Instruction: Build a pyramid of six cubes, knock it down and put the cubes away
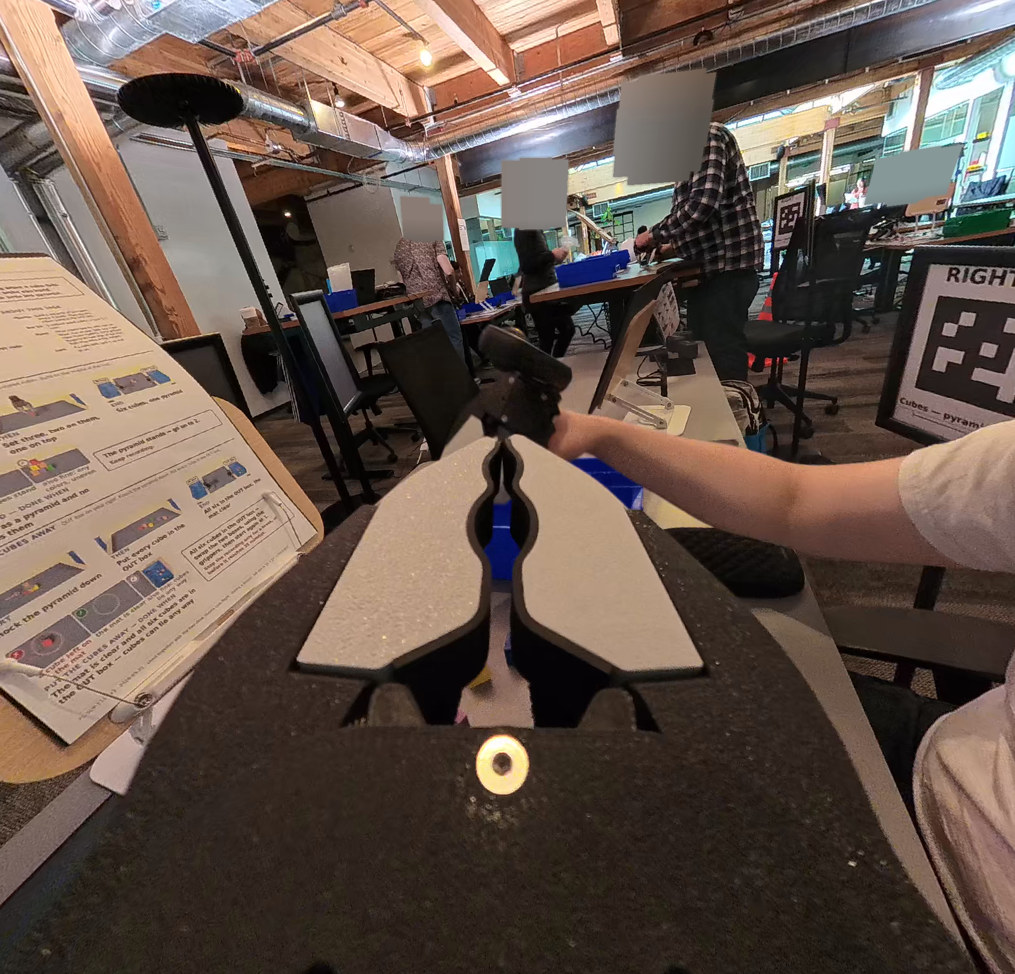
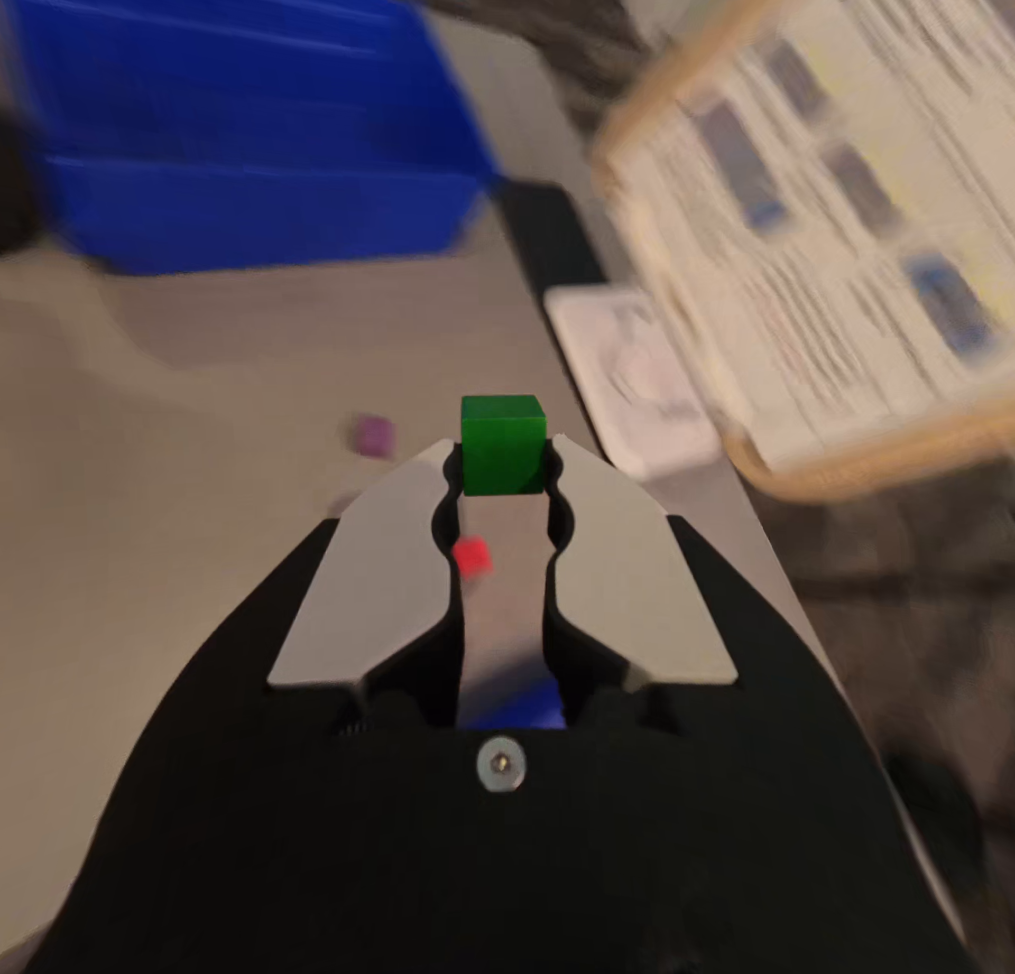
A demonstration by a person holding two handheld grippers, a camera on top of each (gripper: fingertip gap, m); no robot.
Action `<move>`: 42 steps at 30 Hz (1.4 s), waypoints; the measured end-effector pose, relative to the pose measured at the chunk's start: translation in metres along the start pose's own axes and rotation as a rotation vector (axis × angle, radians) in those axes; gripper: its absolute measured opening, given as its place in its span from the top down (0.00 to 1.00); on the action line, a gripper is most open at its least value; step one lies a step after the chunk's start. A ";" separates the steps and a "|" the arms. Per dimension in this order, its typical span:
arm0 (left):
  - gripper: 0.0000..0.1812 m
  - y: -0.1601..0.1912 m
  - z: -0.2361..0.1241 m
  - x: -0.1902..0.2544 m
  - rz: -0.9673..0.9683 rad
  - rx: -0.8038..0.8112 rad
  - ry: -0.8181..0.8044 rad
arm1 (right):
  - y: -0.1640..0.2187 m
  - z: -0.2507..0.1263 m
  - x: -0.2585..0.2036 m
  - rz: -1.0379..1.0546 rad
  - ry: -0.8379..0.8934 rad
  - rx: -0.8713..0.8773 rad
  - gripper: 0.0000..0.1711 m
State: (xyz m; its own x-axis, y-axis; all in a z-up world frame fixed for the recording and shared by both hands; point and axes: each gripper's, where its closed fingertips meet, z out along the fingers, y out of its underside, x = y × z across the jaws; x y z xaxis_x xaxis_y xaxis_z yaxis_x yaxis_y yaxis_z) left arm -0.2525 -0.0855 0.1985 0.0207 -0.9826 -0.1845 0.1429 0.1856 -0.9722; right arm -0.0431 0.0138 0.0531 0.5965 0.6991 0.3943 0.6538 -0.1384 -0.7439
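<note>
My right gripper clamps a small green cube between its white fingertips, above the grey tabletop. A red cube and a purple cube lie below, near a blue plastic bin. My left gripper is pressed together, empty, beside the instruction sheet.

Grey tabletop carries everything, heavily blurred in right wrist view. Blue bin sits on it, far ahead and left of right tongs. Purple cube lies just left of fingertips. Red cube lies on surface, seen through gap between fingers. White stand base rests right of tips, bearing instruction board.
</note>
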 end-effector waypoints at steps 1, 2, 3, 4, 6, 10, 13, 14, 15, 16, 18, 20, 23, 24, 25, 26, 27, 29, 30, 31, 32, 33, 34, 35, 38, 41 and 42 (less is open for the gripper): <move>1.00 0.001 0.001 0.000 -0.002 -0.004 0.002 | 0.031 -0.014 0.035 0.106 0.113 -0.112 0.83; 1.00 0.002 0.002 0.001 -0.003 -0.008 0.004 | 0.072 -0.029 0.065 0.222 0.218 -0.266 0.83; 1.00 0.002 0.003 0.001 -0.003 -0.010 0.005 | 0.119 -0.045 0.086 0.334 0.303 -0.427 0.83; 1.00 0.002 0.004 0.001 -0.003 -0.012 0.007 | 0.163 -0.058 0.099 0.445 0.362 -0.559 0.83; 1.00 0.003 0.006 0.003 -0.001 -0.019 0.014 | 0.230 -0.065 0.097 0.667 0.350 -0.688 0.82; 1.00 0.006 0.009 0.004 0.003 -0.032 0.015 | 0.310 -0.066 0.074 0.868 0.342 -0.877 0.82; 1.00 0.009 0.012 0.004 -0.003 -0.042 0.017 | 0.331 -0.065 0.066 0.928 0.364 -0.943 0.82; 1.00 0.010 0.013 0.004 -0.004 -0.044 0.017 | 0.335 -0.065 0.066 0.939 0.377 -0.954 0.82; 1.00 0.011 0.013 0.004 -0.005 -0.046 0.019 | 0.338 -0.065 0.067 0.948 0.391 -0.960 0.82; 1.00 0.012 0.014 0.005 -0.006 -0.048 0.021 | 0.342 -0.065 0.067 0.963 0.399 -0.968 0.82; 1.00 0.013 0.015 0.005 -0.006 -0.053 0.020 | 0.345 -0.064 0.063 0.998 0.381 -0.979 0.82; 1.00 0.014 0.015 0.004 -0.011 -0.066 0.015 | 0.348 -0.062 0.060 1.027 0.365 -0.977 0.82; 1.00 0.014 0.015 0.006 -0.008 -0.068 0.022 | 0.351 -0.061 0.057 1.036 0.353 -0.977 0.80; 1.00 0.014 0.014 0.007 -0.008 -0.068 0.024 | 0.351 -0.064 0.059 1.013 0.368 -0.987 0.77; 1.00 0.013 0.013 0.007 -0.007 -0.065 0.025 | 0.346 -0.064 0.061 0.993 0.373 -0.973 0.75; 1.00 0.012 0.013 0.008 -0.005 -0.062 0.026 | 0.336 -0.064 0.064 0.979 0.380 -0.941 0.74; 1.00 0.011 0.011 0.008 -0.003 -0.058 0.026 | 0.323 -0.066 0.069 0.964 0.394 -0.903 0.72; 1.00 0.008 0.010 0.008 0.001 -0.050 0.024 | 0.279 -0.070 0.084 0.892 0.448 -0.785 0.72; 1.00 0.007 0.009 0.008 0.001 -0.048 0.022 | 0.248 -0.070 0.089 0.831 0.467 -0.700 0.72; 1.00 0.007 0.008 0.008 0.002 -0.047 0.020 | 0.214 -0.067 0.090 0.762 0.465 -0.619 0.73; 1.00 0.007 0.008 0.008 0.004 -0.046 0.019 | 0.180 -0.060 0.085 0.690 0.441 -0.540 0.73; 1.00 0.006 0.008 0.008 0.004 -0.045 0.019 | 0.149 -0.051 0.076 0.629 0.397 -0.470 0.74; 1.00 0.006 0.008 0.008 0.004 -0.045 0.018 | 0.122 -0.038 0.062 0.584 0.339 -0.418 0.74; 1.00 0.006 0.009 0.008 0.005 -0.046 0.017 | 0.104 -0.025 0.047 0.559 0.279 -0.394 0.74; 1.00 0.007 0.009 0.010 0.006 -0.050 0.022 | 0.091 0.020 0.002 0.527 0.114 -0.463 0.74; 1.00 0.006 0.008 0.014 0.012 -0.056 0.024 | 0.116 0.060 -0.013 0.556 0.076 -0.585 0.74; 1.00 0.006 0.008 0.015 0.016 -0.056 0.027 | 0.127 0.071 -0.017 0.595 0.055 -0.630 0.73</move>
State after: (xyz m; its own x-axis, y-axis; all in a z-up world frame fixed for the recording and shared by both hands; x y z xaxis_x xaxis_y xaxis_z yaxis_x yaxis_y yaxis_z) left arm -0.2436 -0.0995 0.1912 -0.0043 -0.9792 -0.2027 0.0872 0.2016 -0.9756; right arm -0.0036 0.0337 -0.0861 0.9324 0.3542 0.0719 0.3520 -0.8444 -0.4039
